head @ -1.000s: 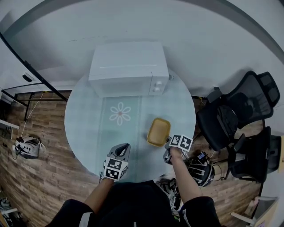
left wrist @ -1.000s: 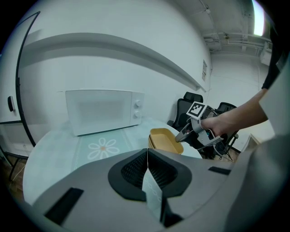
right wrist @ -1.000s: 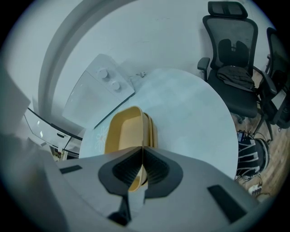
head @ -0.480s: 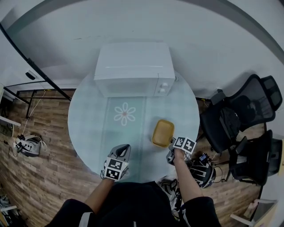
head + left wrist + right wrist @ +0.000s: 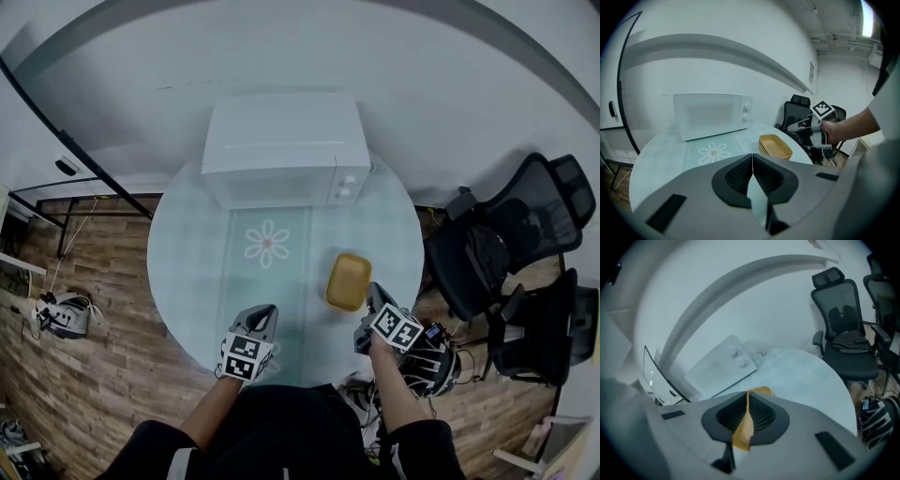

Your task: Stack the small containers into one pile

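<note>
My left gripper (image 5: 265, 311) and right gripper (image 5: 372, 291) are squeezed shut, empty. Stacked yellow plastic tubs (image 5: 348, 281) sit near the pale round table's (image 5: 187, 262) right edge.

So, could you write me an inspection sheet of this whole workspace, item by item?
Surface: round pale table with a flower-print runner down the middle.
Job's things: yellow rectangular plastic containers, nested in one pile near the table's right edge.
Clutter: white microwave oven at the far edge.
Grippers: left gripper jaws together, empty; right gripper jaws together, empty, close to the pile.
Cables: thin cable trailing over the floor at left.
Surroundings: black office chairs at right, wooden floor, white wall.
</note>
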Action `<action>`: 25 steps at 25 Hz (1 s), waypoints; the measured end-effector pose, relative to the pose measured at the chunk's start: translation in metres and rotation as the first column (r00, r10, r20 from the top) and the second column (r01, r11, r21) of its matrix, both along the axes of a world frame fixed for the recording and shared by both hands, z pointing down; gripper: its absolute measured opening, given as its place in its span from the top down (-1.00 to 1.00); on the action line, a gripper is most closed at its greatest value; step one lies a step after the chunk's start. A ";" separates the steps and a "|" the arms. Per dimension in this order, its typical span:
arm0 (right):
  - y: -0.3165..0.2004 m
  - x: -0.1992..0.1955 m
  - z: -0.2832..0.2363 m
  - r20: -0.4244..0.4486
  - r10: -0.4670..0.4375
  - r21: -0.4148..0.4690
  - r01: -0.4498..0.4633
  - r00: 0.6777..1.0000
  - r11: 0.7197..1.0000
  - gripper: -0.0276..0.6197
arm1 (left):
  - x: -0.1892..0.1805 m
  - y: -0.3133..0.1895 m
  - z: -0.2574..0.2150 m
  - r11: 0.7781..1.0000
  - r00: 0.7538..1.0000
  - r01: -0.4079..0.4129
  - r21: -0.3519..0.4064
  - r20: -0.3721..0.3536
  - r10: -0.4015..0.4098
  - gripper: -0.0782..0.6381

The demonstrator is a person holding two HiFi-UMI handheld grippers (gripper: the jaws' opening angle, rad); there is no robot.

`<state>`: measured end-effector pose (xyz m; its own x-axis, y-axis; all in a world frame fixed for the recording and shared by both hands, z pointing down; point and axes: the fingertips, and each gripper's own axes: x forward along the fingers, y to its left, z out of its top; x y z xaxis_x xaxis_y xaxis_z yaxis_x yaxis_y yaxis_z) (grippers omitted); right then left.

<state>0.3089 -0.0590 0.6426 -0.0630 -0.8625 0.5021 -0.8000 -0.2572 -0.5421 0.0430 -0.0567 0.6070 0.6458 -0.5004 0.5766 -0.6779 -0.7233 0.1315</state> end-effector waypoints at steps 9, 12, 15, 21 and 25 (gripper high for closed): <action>0.003 -0.079 -0.072 -0.213 -0.210 0.176 0.249 0.954 0.952 0.83 | -0.006 -0.010 -0.018 0.998 1.000 0.016 0.057 -0.024 -0.015 0.74; 0.007 -0.105 -0.079 -0.235 -0.259 0.189 0.305 0.937 0.933 0.83 | -0.014 -0.015 -0.024 0.997 0.999 0.045 0.067 -0.032 -0.043 0.74; 0.012 -0.125 -0.080 -0.280 -0.304 0.174 0.359 0.911 0.917 0.83 | -0.021 -0.020 -0.031 0.994 0.997 0.073 0.081 -0.043 -0.069 0.74; 0.021 -0.148 -0.078 -0.306 -0.361 0.136 0.415 0.881 0.899 0.84 | -0.034 -0.022 -0.038 0.990 0.993 0.107 0.093 -0.053 -0.102 0.74; 0.028 -0.149 -0.070 -0.311 -0.376 0.104 0.425 0.873 0.899 0.84 | -0.038 -0.020 -0.038 0.989 0.992 0.116 0.095 -0.051 -0.112 0.74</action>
